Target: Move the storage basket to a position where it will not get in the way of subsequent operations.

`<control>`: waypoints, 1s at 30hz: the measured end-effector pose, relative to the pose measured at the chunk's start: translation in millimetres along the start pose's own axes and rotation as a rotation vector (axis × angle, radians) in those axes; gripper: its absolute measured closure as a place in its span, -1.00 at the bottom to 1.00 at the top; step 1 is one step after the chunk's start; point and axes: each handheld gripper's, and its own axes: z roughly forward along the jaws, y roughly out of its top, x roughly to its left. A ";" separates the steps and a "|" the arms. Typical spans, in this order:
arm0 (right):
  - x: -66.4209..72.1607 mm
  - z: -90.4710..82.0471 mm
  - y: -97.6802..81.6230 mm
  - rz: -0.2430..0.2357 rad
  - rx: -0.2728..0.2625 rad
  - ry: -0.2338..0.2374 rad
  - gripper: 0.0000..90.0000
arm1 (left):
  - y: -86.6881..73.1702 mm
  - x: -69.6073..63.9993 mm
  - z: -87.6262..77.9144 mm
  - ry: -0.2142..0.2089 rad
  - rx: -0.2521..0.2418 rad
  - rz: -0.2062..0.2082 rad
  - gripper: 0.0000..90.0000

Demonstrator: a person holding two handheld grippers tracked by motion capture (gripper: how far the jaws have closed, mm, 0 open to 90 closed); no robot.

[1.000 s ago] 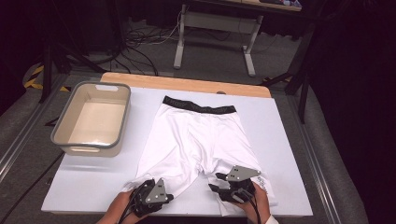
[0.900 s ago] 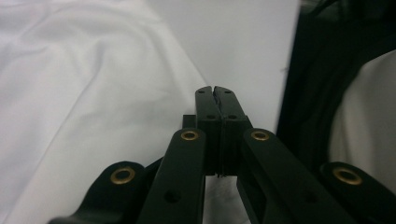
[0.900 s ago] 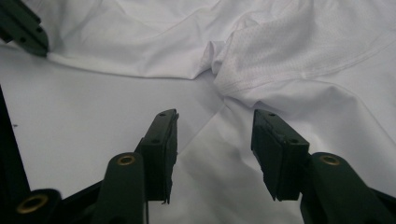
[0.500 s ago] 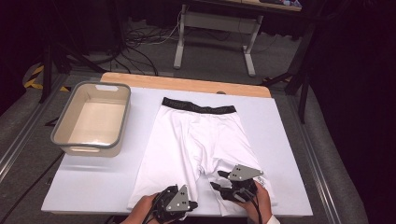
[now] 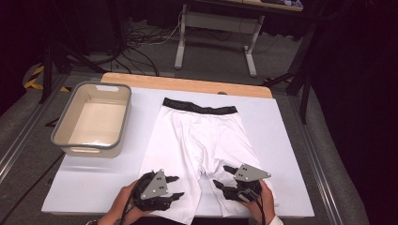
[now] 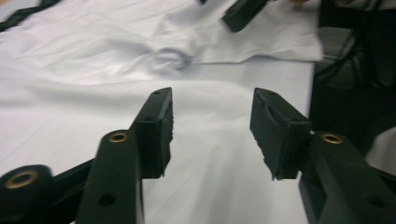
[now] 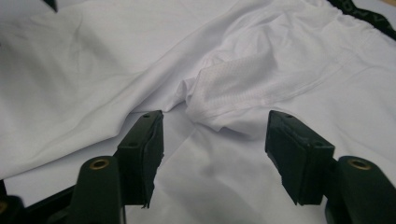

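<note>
While both grippers sit at the near edge of the table (image 5: pixel 94 187), the white shorts (image 5: pixel 197 140) lie spread flat at its middle, black waistband (image 5: pixel 199 107) at the far end and both legs pointing near. The left gripper (image 5: pixel 174 187) hangs over the hem of the left leg; its jaws have just been opening and now stand apart, with cloth below them but nothing pinched between the pads, as the left gripper view confirms. The right gripper (image 5: pixel 224 176) is over the right leg, just beside the crotch; its jaws have also just been opening and stand apart. In the right gripper view a fold of the shorts (image 7: pixel 224 102) lies just beyond the open pads, not clamped. A grey bin (image 5: pixel 94 119) stands at the far left, well apart from the shorts.
</note>
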 end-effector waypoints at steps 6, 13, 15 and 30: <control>-3.4 -12.1 1.8 -0.007 -0.080 -0.046 -0.23 | -17.5 26.8 -16.2 0.096 -0.007 -0.069 -0.14; -12.4 -17.8 3.0 -0.002 -0.124 -0.065 -0.37 | -37.7 45.9 -27.3 0.170 0.019 -0.144 -0.35; -14.8 -18.6 4.2 -0.005 -0.129 -0.072 -0.44 | -42.8 48.4 -29.4 0.174 0.024 -0.163 -0.36; -33.4 -16.2 1.4 -0.016 -0.108 -0.113 -0.58 | -71.1 36.0 -30.6 0.158 0.176 -0.379 -0.58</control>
